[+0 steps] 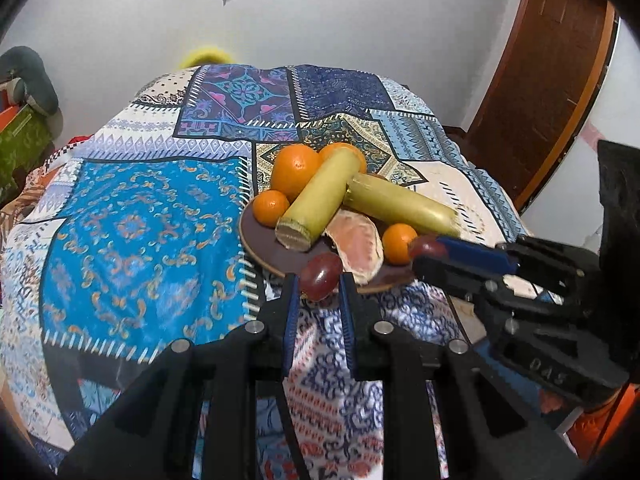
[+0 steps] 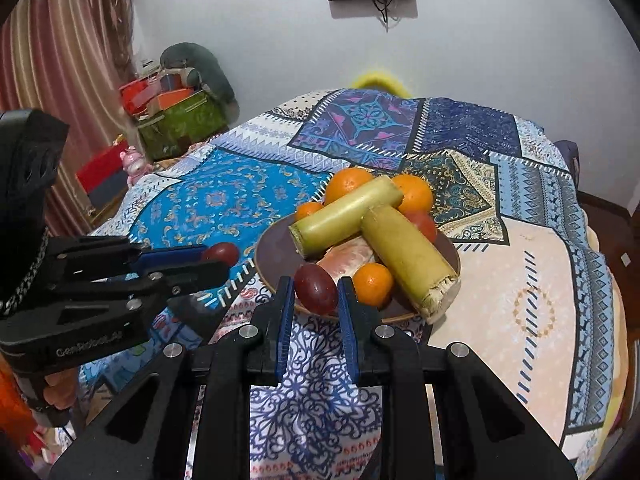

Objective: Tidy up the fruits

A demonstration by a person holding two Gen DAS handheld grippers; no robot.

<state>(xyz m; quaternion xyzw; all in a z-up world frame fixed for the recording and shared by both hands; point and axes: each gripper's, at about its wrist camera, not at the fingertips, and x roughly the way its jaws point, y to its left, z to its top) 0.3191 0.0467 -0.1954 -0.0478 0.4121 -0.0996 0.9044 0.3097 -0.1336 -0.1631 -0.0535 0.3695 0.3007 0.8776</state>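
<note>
Your left gripper (image 1: 319,280) is clamped on a dark red grape (image 1: 321,275), one blue pad on each side. That grape sits at the 6 o'clock edge of the brown plate (image 1: 272,254).

Your right gripper (image 2: 316,284) squeezes its own red grape (image 2: 315,289), also at the plate's near rim. From the left camera, this gripper comes in from 3 o'clock.

On the plate lie two sugarcane pieces (image 1: 320,200), crossed over each other. A peeled pomelo piece (image 1: 358,246) rests under them. Big oranges (image 1: 294,170) sit at 12 o'clock. Small oranges (image 1: 271,207) sit at 9 o'clock and 4 o'clock.

The plate rests on a patchwork cloth (image 1: 132,224) with blue squares.
</note>
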